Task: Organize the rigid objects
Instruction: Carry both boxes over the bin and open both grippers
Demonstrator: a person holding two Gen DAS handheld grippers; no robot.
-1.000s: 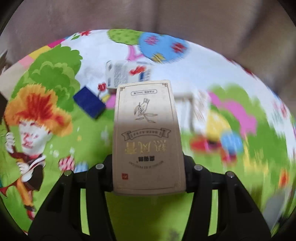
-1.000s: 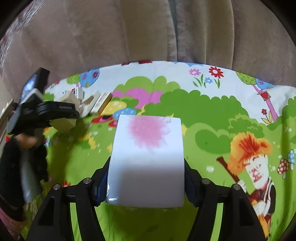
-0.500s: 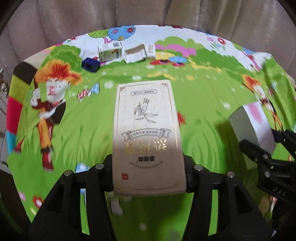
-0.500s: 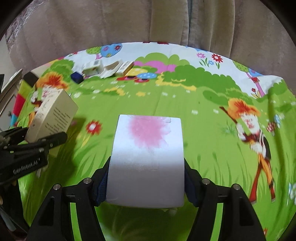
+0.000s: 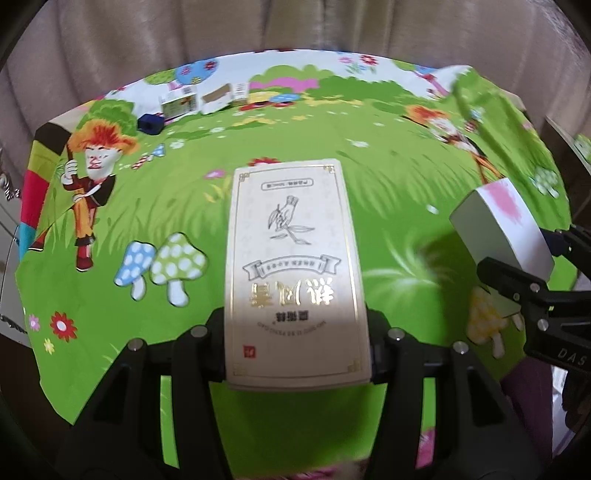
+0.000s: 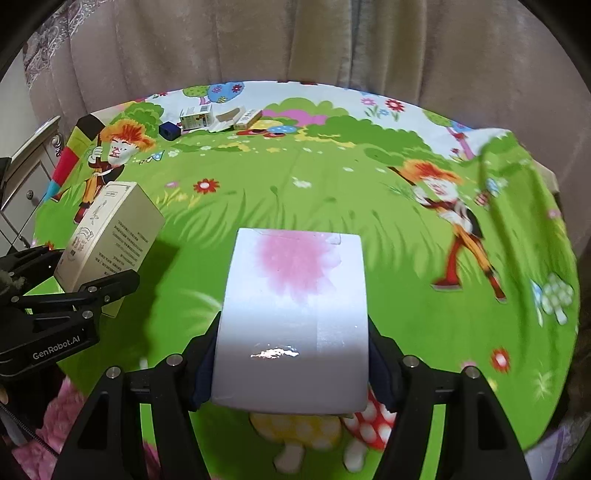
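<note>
Tablecloth (image 5: 332, 155) (image 6: 332, 206): bright green cartoon print, covers whole table. Printed figures: orange-haired characters, spotted mushrooms, red flowers, trees, bushes along far white strip. Right edge of cloth rumpled, fold raised. Curtain (image 5: 295, 26) (image 6: 295, 37): beige-brown, hangs in folds behind table. Cabinet (image 6: 22, 184): pale, with round knobs, left of table. Pink fluffy fabric (image 6: 62, 424) at near left edge, below table.

A cream gold-printed box (image 5: 295, 273) and a white pink-blotched box (image 6: 291, 317), both lifted above the cloth.
</note>
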